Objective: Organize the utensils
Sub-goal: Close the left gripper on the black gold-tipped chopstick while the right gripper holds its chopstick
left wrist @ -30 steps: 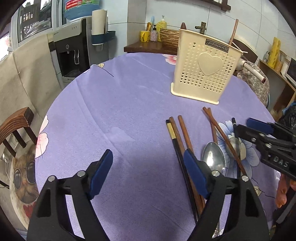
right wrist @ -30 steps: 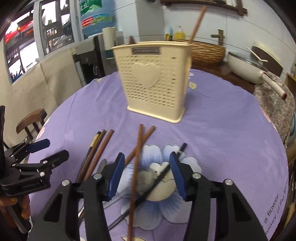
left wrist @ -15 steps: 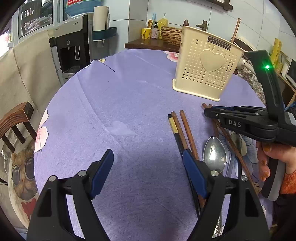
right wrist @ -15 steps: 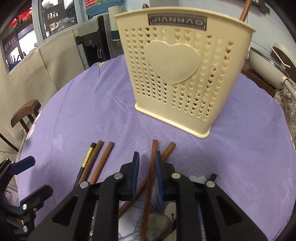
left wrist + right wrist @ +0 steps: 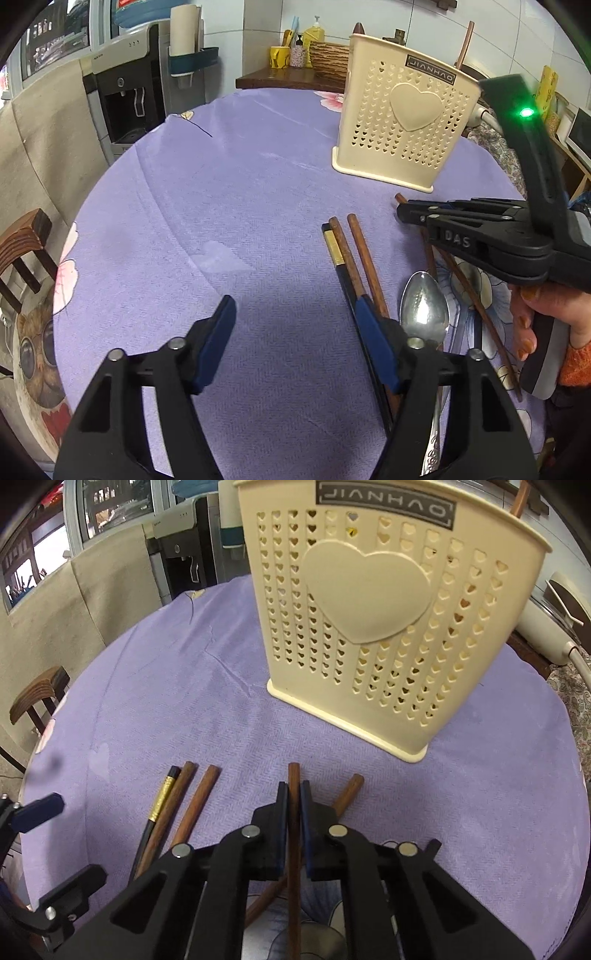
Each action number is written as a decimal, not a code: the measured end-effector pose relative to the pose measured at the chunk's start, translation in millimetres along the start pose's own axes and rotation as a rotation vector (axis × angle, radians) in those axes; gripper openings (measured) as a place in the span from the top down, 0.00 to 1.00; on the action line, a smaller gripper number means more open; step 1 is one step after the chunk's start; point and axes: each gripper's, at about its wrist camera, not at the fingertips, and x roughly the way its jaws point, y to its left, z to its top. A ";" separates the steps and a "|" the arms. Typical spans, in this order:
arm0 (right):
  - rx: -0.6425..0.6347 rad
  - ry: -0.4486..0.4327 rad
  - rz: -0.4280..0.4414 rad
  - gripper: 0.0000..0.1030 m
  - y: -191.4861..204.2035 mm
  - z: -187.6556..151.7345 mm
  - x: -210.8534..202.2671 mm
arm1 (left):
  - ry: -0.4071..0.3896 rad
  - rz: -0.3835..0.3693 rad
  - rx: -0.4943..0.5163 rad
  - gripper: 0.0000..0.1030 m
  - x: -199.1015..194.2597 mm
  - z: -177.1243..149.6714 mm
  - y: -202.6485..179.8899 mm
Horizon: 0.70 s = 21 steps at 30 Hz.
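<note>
The right tongs (image 5: 294, 805) are pinching one brown chopstick (image 5: 294, 775); lifting it straight should probably keep it from slipping. The left tongs (image 5: 295, 339) are closing on nothing.

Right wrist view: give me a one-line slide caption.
Right gripper shut on a brown chopstick before the cream utensil holder on the purple tablecloth.

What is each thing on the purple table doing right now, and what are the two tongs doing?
Right tongs: shut on a brown chopstick.
Left tongs: closing, nothing between them.
Cream holder: standing upright, one stick already inside.
Crossed chopstick: lying on the cloth under the gripped one.
Three chopsticks: lying side by side, one black with gold.
Spoon: lying flat, bowl up.
</note>
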 end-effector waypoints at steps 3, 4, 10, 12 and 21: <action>0.026 -0.034 0.015 0.93 -8.1 -2.3 -15.1 | 0.025 -0.028 -0.017 0.44 8.4 5.5 0.0; 0.030 -0.042 0.020 0.93 -9.7 -3.4 -19.8 | 0.032 -0.049 -0.022 0.45 10.7 6.6 -1.1; 0.059 -0.086 0.049 0.93 -13.3 -12.7 -44.9 | 0.052 -0.067 -0.006 0.47 22.1 11.3 -9.8; 0.070 -0.100 0.062 0.93 -15.9 -16.0 -53.1 | 0.053 -0.060 -0.001 0.47 23.3 12.0 -11.8; 0.097 -0.178 0.075 0.93 -19.3 -26.6 -85.0 | 0.043 -0.006 -0.063 0.47 18.9 10.4 9.3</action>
